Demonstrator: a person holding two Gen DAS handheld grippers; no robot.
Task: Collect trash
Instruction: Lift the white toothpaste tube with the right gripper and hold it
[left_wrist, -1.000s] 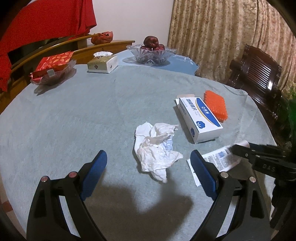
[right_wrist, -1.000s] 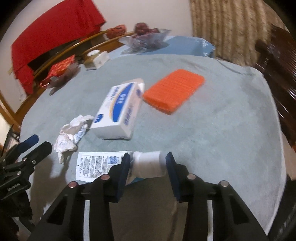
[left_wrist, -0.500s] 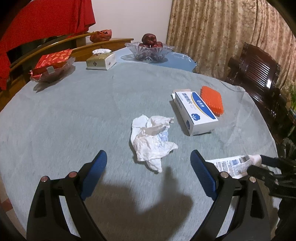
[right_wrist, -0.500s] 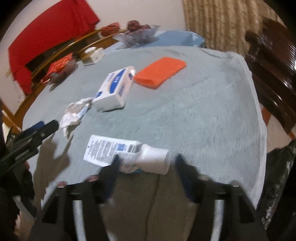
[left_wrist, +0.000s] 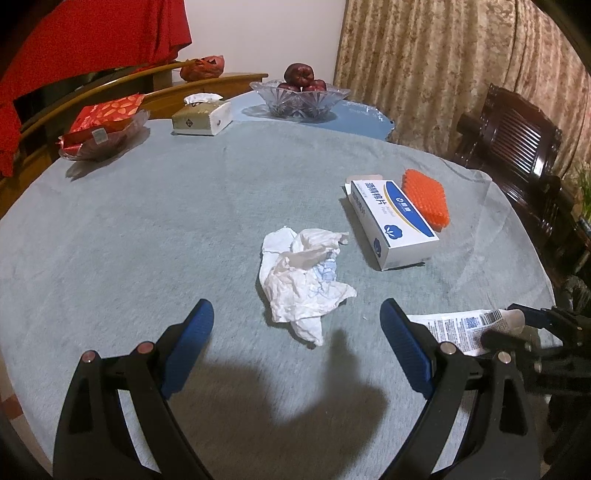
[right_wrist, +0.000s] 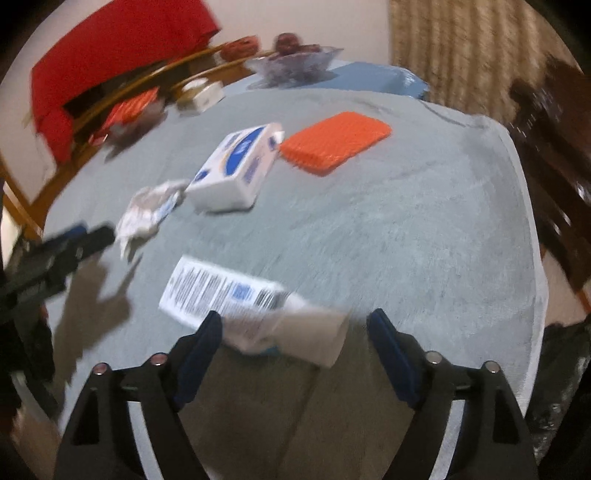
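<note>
1. The left tongs (left_wrist: 296, 325) are spread wide above the grey-green table (left_wrist: 155, 236), pinching nothing.
2. A crumpled white tissue (left_wrist: 303, 280) lies on the table just ahead of the left tongs, roughly between the two blue pads.
3. The right tongs (right_wrist: 295, 328) are spread apart; a squeezed white tube (right_wrist: 255, 306) sits between the pads, near the left pad and apart from the right one. The view is blurred, so contact cannot be told.
4. Beyond the tissue, ahead and right of the left tongs, a blue-and-white box (left_wrist: 393, 221) lies beside an orange scrubbing pad (left_wrist: 424, 195).
</note>
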